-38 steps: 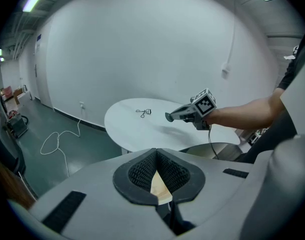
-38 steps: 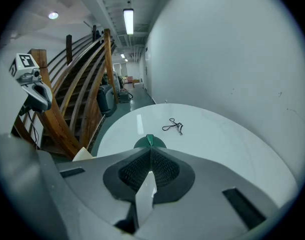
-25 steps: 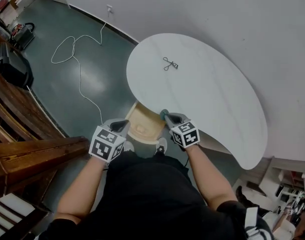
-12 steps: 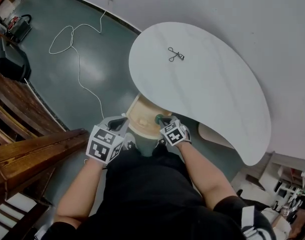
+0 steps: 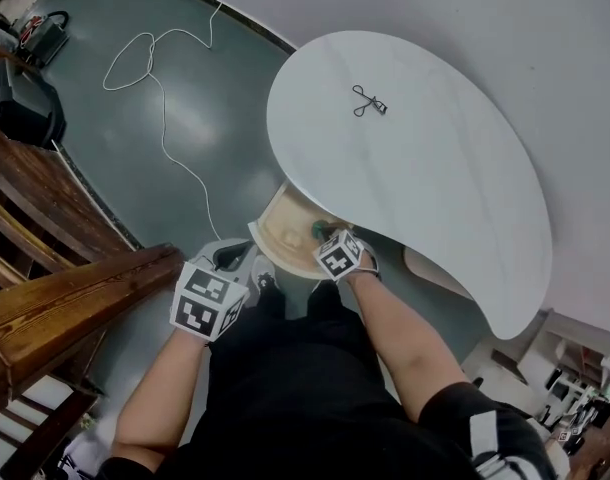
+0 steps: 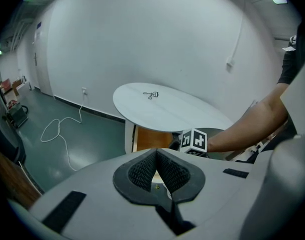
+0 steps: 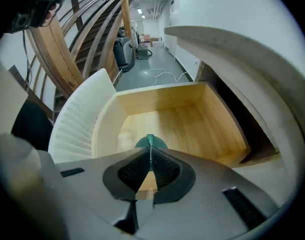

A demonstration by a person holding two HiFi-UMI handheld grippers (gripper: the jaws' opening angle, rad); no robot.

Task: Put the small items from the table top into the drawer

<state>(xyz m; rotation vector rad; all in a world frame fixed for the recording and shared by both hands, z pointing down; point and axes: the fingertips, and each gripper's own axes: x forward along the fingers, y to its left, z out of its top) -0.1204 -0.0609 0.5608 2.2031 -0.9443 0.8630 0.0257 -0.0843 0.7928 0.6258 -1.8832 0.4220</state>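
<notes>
A white kidney-shaped table [image 5: 435,168] carries one small metal scissor-like item [image 5: 367,101], which also shows far off in the left gripper view [image 6: 151,95]. Under the table's near edge a light wooden drawer [image 5: 283,226] stands pulled out. My right gripper [image 5: 325,234] points steeply down into it, shut on a small teal-green item [image 7: 150,141] that sticks out past the pads above the drawer floor [image 7: 187,126]. A pale small lump [image 7: 124,137] lies on that floor. My left gripper [image 5: 239,254] hangs left of the drawer, its pads [image 6: 142,170] together with nothing between them.
A white ribbed drawer front [image 7: 77,124] curves round the drawer's near side. Dark wooden stair rails [image 5: 55,288] stand at the left. A white cable [image 5: 150,73] loops over the green floor, and a black case [image 5: 20,113] sits beyond it.
My right gripper has sunk from the table's edge down into the open drawer, still holding the green item. The left gripper has dropped a little.
</notes>
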